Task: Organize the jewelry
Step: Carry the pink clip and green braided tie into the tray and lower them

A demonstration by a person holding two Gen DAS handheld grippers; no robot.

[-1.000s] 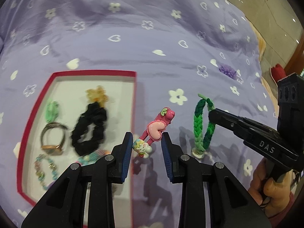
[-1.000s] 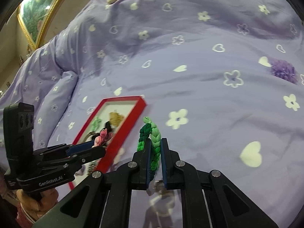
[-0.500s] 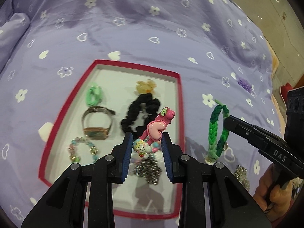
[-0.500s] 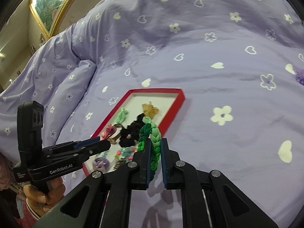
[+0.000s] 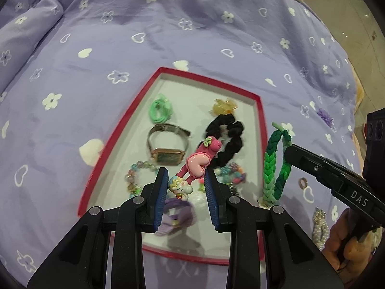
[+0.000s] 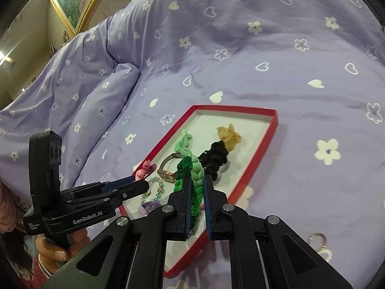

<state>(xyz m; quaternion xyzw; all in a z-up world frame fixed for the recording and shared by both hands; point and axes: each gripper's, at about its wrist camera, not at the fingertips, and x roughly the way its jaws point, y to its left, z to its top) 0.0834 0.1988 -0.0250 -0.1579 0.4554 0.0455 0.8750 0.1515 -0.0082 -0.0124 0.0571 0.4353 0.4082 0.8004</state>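
A red-rimmed tray point(image 5: 262, 125) lies on the purple bedspread, also in the right wrist view point(image 6: 276, 118). It holds a black scrunchie point(image 5: 228, 139), a watch point(image 5: 168, 151), a mint hair tie point(image 5: 160, 108), an amber clip point(image 5: 223, 106), bead bracelets point(image 5: 134, 178) and a purple scrunchie point(image 5: 178, 214). My left gripper point(image 5: 186, 180) is shut on a pink heart hair clip point(image 5: 197, 166) and holds it above the tray. My right gripper point(image 6: 196, 185) is shut on a green braided bracelet point(image 6: 191, 175), seen hanging at the tray's right edge in the left wrist view point(image 5: 272, 166).
On the bedspread right of the tray lie a small ring point(image 5: 302, 183), a pearl piece point(image 5: 320, 224) and a purple flower scrunchie point(image 5: 324, 116). A folded ridge of bedding point(image 6: 113, 89) rises at the left. A framed picture point(image 6: 72, 2) hangs on the far wall.
Both grippers have moved left with their loads. The left gripper with the pink clip went from beside the tray to above it. The right gripper with the green bracelet came to the tray's right edge.
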